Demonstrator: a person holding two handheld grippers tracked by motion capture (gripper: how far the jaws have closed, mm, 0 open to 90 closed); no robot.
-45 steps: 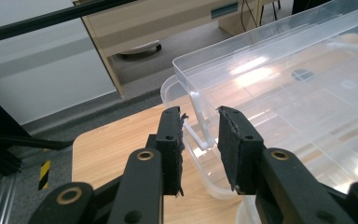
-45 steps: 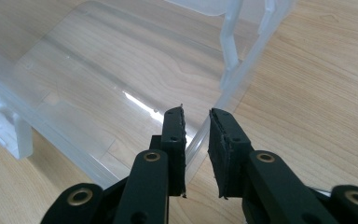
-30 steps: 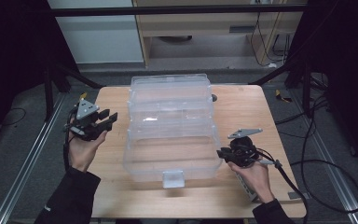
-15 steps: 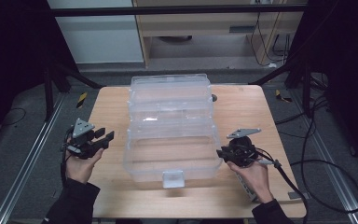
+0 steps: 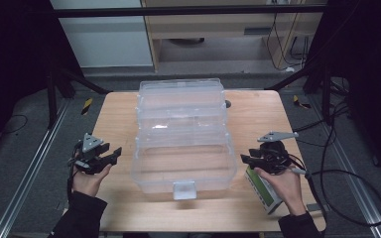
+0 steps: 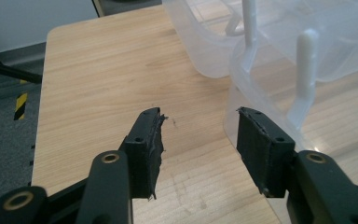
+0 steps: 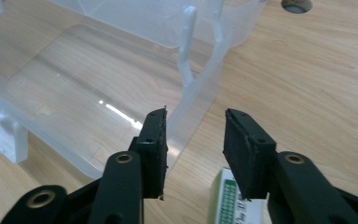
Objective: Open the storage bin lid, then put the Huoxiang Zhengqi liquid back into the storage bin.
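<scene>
high view dim, dark corners; glare streak on clear plastic box (image 5: pixel 183 130) centre frame; gripper views bright, sharp.

A wooden table (image 5: pixel 258 114) lies under both grippers. A green-and-white box (image 5: pixel 263 191) sits just behind the right gripper (image 5: pixel 245 159); a round hole (image 5: pixel 227 104) lies well ahead of it. 1 striped floor marker (image 5: pixel 86 105) lies far ahead of the left gripper (image 5: pixel 115 154).

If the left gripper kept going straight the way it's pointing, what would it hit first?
Most likely the side wall of the clear plastic box. The left gripper has just been opening, nothing between its jaws, and the box wall lies right ahead of its right-hand jaw. Depth is hard to judge, so the tabletop might come first.
</scene>
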